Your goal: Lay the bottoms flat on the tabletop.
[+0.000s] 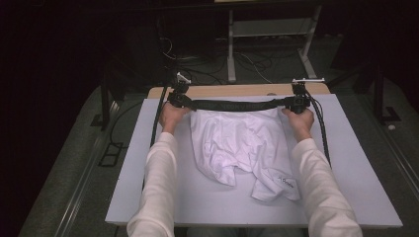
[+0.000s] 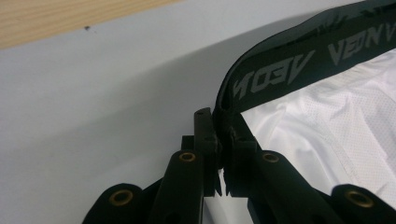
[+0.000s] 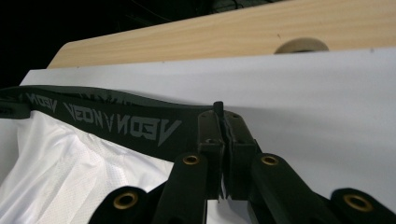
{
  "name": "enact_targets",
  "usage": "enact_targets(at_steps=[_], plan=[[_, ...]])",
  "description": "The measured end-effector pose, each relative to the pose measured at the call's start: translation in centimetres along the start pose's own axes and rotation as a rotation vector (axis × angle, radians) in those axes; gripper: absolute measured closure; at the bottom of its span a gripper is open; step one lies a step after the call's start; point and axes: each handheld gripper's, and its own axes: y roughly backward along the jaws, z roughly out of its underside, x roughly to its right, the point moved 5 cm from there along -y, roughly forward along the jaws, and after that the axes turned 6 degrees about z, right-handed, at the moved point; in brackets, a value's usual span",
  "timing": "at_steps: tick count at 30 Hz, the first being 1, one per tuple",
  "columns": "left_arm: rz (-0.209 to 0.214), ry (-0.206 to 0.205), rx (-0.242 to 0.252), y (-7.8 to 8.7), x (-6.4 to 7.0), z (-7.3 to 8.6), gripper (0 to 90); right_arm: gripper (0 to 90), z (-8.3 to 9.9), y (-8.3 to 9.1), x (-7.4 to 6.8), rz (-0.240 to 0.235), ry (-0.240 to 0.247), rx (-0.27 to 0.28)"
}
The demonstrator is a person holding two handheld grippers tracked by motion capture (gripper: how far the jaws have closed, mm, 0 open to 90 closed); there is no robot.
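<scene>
Black waistband — between hand-held grippers

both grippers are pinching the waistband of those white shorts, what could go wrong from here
1. The left gripper and right gripper clamp only the ends of the black waistband, which is stretched taut; more pull could slip it free.
2. The white fabric lies crumpled with its legs bunched unevenly, so laying it down now could trap wrinkles.
3. The grip sits near the far edge of the grey board, leaving little room forward.

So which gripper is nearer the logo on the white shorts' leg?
Right. The logo lies below the right gripper; the left gripper is across the waistband.
</scene>
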Motion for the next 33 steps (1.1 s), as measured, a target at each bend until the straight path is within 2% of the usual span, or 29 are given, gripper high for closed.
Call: enact_targets(at_steps=[4,6,8,10,14,18,21,22,24,25,28,30,33], plan=[[-0.007,-0.008,0.029,1.0,-0.2,-0.5,84.4,86.2,-0.9,0.2,-0.7,-0.008,0.025,0.009],[-0.012,-0.019,0.020,1.5,-0.2,-0.9,84.4,86.2,-1.5,0.3,-1.2,-0.012,0.037,0.020],[-0.022,-0.053,0.021,2.0,0.0,-1.4,84.4,86.2,-2.0,0.4,-1.5,-0.005,0.049,0.022],[-0.021,-0.058,0.036,2.4,0.1,-1.8,84.4,86.2,-2.5,0.6,-1.9,-0.003,0.060,0.034],[-0.022,-0.059,0.052,3.1,0.2,-2.5,84.4,86.2,-3.4,1.1,-2.2,-0.013,0.047,0.056],[0.006,-0.063,0.063,2.9,0.5,-2.6,84.0,86.2,-3.8,1.4,-2.2,0.011,0.055,0.064],[0.008,-0.045,0.062,2.1,0.5,-2.2,81.8,85.7,-3.7,1.2,-1.9,0.030,0.043,0.054],[0.010,-0.037,0.076,1.9,0.5,-1.9,79.1,84.0,-3.6,1.1,-1.8,0.028,0.038,0.050],[0.018,-0.012,0.096,1.4,0.4,-1.4,66.2,76.3,-3.2,0.5,-1.6,0.008,0.000,0.018],[0.016,-0.006,0.100,1.3,0.4,-1.0,62.3,74.1,-2.9,0.4,-1.5,0.012,0.003,0.006],[0.029,-0.026,0.137,1.2,0.5,-0.1,53.3,64.9,-2.2,0.5,-1.8,0.052,0.078,0.027],[0.052,-0.036,0.184,1.5,0.7,0.4,49.1,62.8,-1.6,0.6,-1.9,0.039,0.095,0.010],[0.082,-0.023,0.230,2.0,0.9,1.0,42.0,57.4,-1.0,0.9,-2.0,0.058,0.131,0.020]])
